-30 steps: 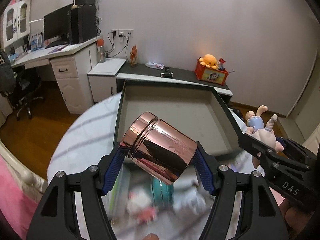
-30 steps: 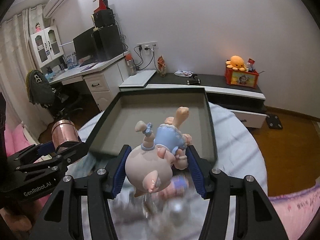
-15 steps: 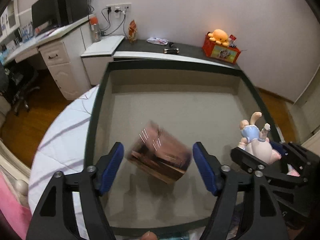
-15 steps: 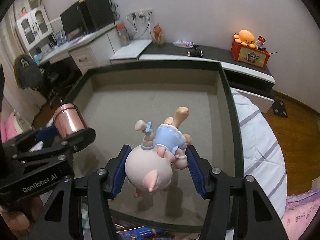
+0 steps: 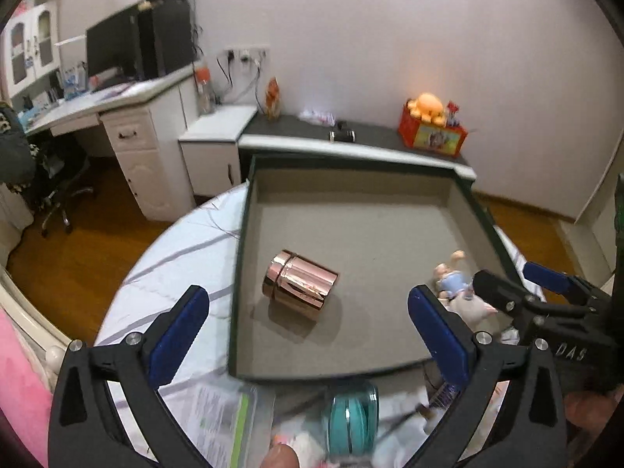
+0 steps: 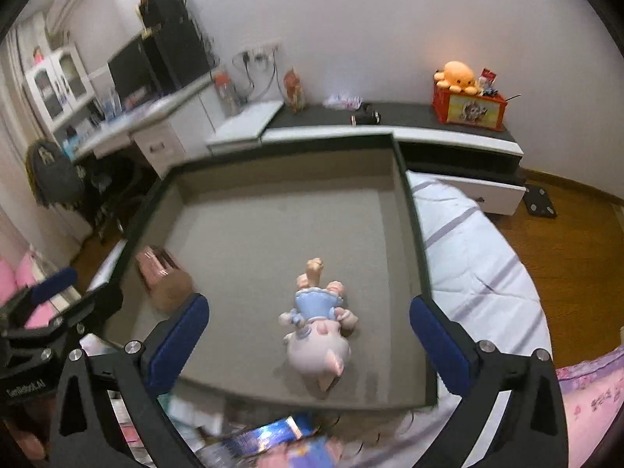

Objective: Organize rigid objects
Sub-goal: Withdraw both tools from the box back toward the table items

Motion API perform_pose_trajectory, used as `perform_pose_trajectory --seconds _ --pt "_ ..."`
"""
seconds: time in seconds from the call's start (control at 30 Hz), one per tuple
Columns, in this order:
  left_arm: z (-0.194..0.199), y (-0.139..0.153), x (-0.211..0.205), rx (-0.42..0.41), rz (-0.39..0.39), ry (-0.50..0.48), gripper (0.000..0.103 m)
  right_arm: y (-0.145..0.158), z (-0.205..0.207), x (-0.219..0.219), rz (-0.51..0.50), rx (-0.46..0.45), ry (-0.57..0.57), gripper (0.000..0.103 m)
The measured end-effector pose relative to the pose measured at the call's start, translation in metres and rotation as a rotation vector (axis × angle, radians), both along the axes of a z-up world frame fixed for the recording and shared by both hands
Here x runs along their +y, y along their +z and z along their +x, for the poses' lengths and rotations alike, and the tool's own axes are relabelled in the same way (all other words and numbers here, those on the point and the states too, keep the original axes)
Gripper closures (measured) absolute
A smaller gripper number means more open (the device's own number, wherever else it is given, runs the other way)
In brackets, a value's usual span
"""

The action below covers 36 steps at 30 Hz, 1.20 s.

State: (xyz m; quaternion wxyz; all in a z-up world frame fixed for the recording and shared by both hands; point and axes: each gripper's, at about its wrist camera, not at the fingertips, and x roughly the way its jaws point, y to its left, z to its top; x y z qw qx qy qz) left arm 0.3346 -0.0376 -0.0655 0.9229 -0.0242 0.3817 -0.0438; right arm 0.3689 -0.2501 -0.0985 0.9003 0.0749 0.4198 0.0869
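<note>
A rose-gold metal cup (image 5: 299, 284) lies on its side on the grey floor of the dark-rimmed tray (image 5: 351, 218), near its left wall. It also shows blurred in the right wrist view (image 6: 163, 279). A pig doll in a blue dress (image 6: 318, 335) lies on the tray floor (image 6: 273, 234) toward the front right; it also shows in the left wrist view (image 5: 458, 292). My left gripper (image 5: 308, 335) is open and empty above the tray's front edge. My right gripper (image 6: 310, 341) is open and empty, its blue pads either side of the doll but above it.
The tray sits on a round table with a white striped cloth (image 6: 475, 257). In front of the tray lie a teal tape roll (image 5: 353, 417), a paper pack (image 5: 222, 421) and a blue packet (image 6: 273, 440). A desk, a low cabinet and a wooden floor lie behind.
Both grippers opened and pulled back. The cup dropped out of the left gripper and the pig doll out of the right; both now lie on the tray floor.
</note>
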Motion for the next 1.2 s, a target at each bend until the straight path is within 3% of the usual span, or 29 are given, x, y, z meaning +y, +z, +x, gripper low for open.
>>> perform_pose_trajectory --seconds 0.2,0.57,0.93,1.2 --pt "-0.047 0.024 0.012 -0.106 0.039 0.056 0.0 0.037 -0.057 0.001 -0.004 -0.118 -0.064 0.0" --pt "-0.135 0.064 0.029 -0.235 0.021 0.089 0.0 0.084 -0.164 0.01 -0.054 -0.286 -0.139 0.0" --pt "-0.216 0.074 0.03 -0.318 0.029 0.117 0.0 0.088 -0.245 0.01 -0.076 -0.338 -0.172 0.0" --pt "-0.237 0.053 0.033 -0.274 0.029 0.124 0.0 0.076 -0.273 0.008 -0.084 -0.31 -0.17 0.0"
